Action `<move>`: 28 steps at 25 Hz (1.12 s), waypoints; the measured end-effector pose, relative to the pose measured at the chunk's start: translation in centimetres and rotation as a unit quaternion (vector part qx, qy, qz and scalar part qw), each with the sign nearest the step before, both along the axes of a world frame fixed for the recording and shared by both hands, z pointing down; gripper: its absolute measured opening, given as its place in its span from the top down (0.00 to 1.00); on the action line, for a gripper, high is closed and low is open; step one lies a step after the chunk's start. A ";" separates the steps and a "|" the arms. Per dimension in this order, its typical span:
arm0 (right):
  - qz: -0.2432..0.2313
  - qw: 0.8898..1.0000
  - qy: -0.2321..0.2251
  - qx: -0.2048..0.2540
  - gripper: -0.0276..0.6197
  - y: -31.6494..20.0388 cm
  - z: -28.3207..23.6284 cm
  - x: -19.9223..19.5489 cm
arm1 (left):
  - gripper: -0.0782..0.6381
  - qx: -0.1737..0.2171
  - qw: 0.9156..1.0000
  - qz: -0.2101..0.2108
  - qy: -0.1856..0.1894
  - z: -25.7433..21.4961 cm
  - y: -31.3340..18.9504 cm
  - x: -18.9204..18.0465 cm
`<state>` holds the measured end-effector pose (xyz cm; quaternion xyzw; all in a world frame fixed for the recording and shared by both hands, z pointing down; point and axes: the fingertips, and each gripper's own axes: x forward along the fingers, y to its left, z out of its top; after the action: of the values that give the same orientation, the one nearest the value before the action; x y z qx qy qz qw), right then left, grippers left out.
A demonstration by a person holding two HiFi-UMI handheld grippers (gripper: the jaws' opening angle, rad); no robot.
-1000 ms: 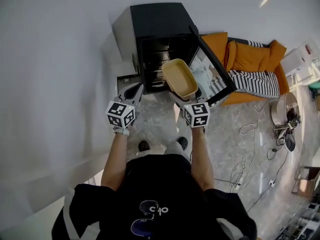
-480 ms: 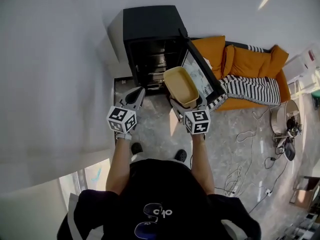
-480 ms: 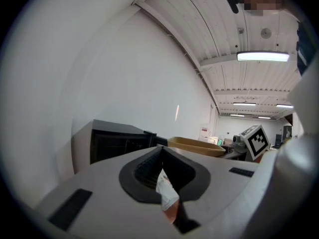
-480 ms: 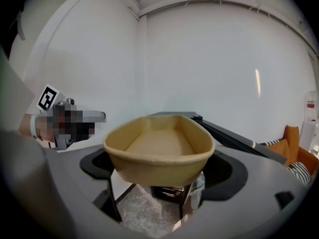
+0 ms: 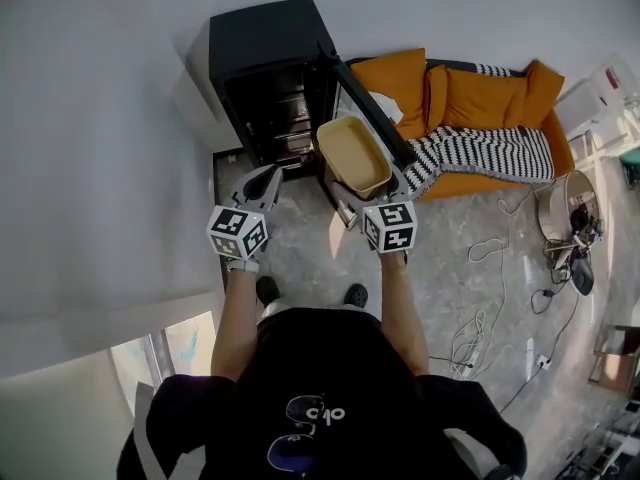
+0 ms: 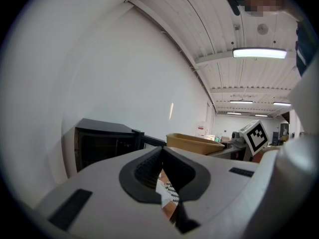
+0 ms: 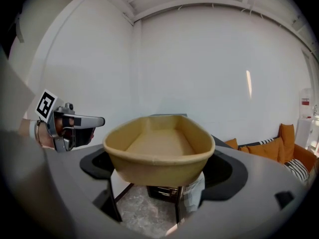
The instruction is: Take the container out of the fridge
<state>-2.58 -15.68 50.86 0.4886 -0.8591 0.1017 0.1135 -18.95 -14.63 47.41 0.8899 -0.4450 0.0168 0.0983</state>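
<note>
One container (image 5: 353,153), pinched in our right tongs (image 5: 372,190), points to twelve, outside the fridge (image 5: 265,68); left tongs (image 5: 262,180) pressed together.

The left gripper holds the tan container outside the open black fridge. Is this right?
Wrong gripper: the right gripper holds the tan container, as the right gripper view shows. It is indeed outside the open black fridge.
</note>
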 end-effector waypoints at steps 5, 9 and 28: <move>0.008 1.000 -0.003 -0.001 0.13 0.5 -0.1 1.4 | 0.89 0.000 1.000 0.017 -0.001 -0.1 0.5 2.6; 0.009 1.000 -0.002 0.000 0.13 0.4 0.2 1.5 | 0.89 0.000 1.000 0.028 -0.006 0.1 0.4 3.3; 0.011 1.000 0.001 -0.001 0.13 0.4 0.6 1.5 | 0.89 -0.004 1.000 0.028 0.001 0.2 0.3 3.0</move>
<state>-1.08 -15.30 51.43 0.4977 -0.8537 0.1032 0.1135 -15.92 -14.28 47.64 0.9018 -0.4195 0.0201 0.1018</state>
